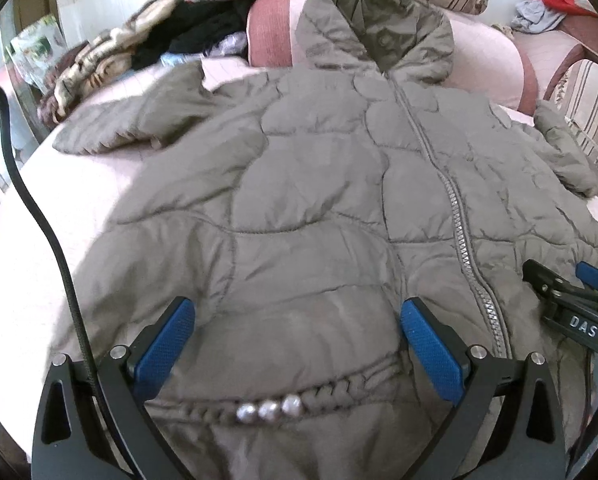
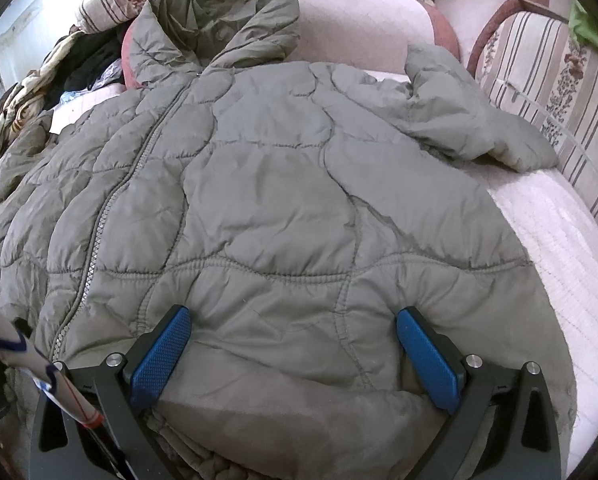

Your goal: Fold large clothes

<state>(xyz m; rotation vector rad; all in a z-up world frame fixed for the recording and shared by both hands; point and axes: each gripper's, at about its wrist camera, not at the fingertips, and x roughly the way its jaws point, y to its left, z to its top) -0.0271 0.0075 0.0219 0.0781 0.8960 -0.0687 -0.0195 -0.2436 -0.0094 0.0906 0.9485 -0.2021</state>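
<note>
a pink bedspread (image 2: 547, 240) covers the surface, with striped floral cushions (image 2: 555, 76) along its right side and behind, and a heap of dark and patterned clothes (image 1: 147, 52) at the back left. an olive quilted hooded jacket (image 1: 299, 184) lies spread front-up on the spread, zipped shut, hood (image 2: 219, 20) toward the cushions, sleeves out to either side. the left gripper (image 1: 297, 344) is spread wide over the left hem; the right gripper (image 2: 293, 350), equally wide, sits over the right hem. neither grips anything.
</note>
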